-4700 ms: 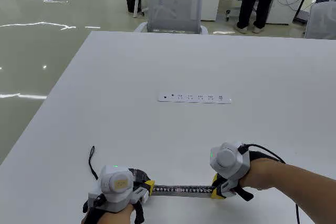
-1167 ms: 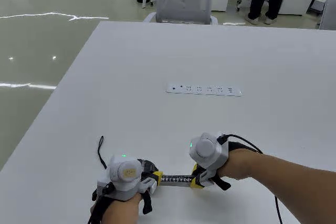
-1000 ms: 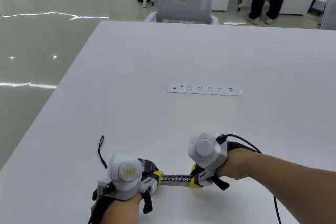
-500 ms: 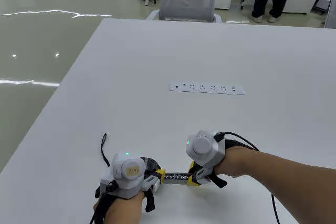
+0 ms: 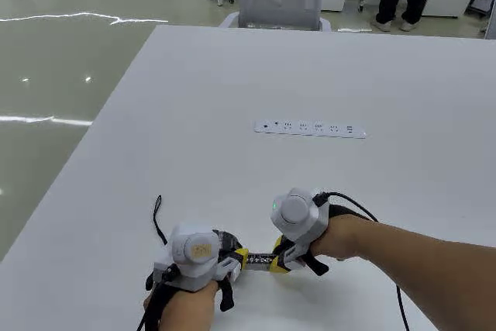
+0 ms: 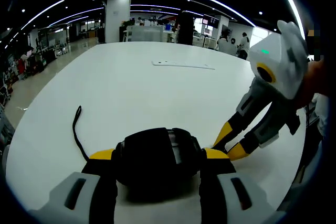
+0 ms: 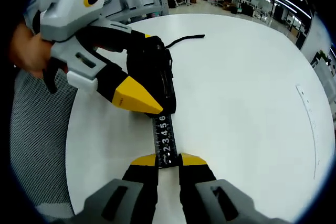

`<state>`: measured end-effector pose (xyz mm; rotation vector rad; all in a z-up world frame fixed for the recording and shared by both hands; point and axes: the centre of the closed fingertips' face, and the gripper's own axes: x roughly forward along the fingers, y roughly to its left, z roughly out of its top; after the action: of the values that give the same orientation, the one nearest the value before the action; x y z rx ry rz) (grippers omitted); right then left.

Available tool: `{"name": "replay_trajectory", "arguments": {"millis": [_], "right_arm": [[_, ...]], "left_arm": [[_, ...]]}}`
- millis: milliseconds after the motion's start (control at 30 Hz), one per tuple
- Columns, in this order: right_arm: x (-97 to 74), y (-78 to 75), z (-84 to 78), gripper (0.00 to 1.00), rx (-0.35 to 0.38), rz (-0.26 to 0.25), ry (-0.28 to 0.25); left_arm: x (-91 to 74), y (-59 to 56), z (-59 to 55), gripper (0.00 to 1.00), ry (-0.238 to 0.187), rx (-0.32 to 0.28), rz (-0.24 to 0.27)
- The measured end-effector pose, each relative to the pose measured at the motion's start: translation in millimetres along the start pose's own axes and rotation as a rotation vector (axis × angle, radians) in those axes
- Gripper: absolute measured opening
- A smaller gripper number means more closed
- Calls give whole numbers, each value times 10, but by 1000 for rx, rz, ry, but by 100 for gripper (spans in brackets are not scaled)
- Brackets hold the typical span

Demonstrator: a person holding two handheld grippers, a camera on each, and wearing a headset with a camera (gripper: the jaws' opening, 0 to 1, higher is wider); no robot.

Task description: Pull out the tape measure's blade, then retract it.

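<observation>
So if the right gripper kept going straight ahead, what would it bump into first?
Probably the black tape measure case, clamped in the left gripper. The short steel blade pinched in the right gripper leads straight to it.

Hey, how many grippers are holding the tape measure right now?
2. The left gripper clamps the case; the right gripper pinches the end of the blade, close beside the case.
</observation>
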<state>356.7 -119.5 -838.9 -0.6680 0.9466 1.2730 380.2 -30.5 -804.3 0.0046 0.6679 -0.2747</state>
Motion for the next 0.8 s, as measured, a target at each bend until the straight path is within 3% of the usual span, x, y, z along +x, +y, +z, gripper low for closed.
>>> {"name": "replay_trajectory", "arguments": {"millis": [800], "right_arm": [[68,2,108,13,-40,6,-7]], "left_arm": [[3,-7,-4,60,-2,-7,0]]}}
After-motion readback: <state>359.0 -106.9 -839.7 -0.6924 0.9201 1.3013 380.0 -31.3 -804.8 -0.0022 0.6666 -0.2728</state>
